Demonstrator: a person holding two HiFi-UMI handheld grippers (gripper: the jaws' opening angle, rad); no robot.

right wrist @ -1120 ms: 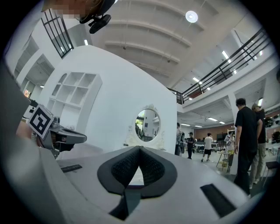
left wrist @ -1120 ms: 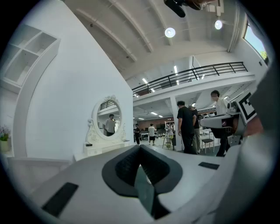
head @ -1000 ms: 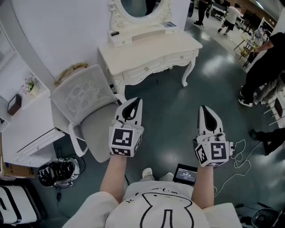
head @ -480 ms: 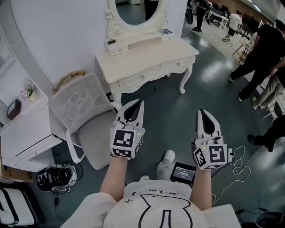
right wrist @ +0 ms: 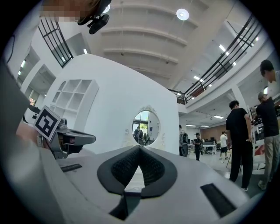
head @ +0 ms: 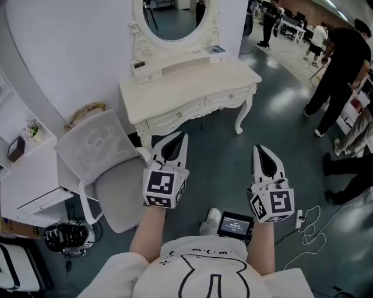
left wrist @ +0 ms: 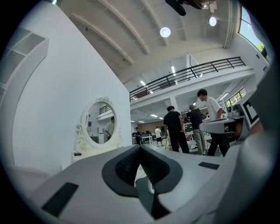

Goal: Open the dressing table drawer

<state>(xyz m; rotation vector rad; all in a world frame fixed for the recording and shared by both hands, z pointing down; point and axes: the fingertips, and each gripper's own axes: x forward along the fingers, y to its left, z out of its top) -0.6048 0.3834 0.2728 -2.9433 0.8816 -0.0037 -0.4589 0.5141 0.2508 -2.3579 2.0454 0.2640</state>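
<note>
While both grippers hung in mid-air above the floor, the scene ran as follows from the left. A white shelf [head: 29,174] stood at the edge with a small dark box [head: 16,149] on top, and a pair of dark shoes [head: 67,236] lay on the floor in front of it. Just right of the shelf stood a pale chair [head: 102,160], its seat turned toward the person. Behind the chair, against the wall, stood the white table [head: 192,78] with its oval mirror [head: 172,17]. The drawers [head: 201,106] in its front were closed, their small knobs facing the person.

The left gripper [head: 183,135] [left wrist: 140,147] pointed toward the table but stayed well apart from it. Its jaws were pressed together with nothing between them.

A small screen [head: 235,224] lay on the floor between the two forearms, by the person's foot. The right gripper [head: 257,148] [right wrist: 140,147] was level with the left one and pointed the same way. Its jaws also met at the tips and held nothing. A white cable [head: 309,224] trailed on the floor to its right, and farther right a person in black [head: 341,64] stood near the edge.
</note>
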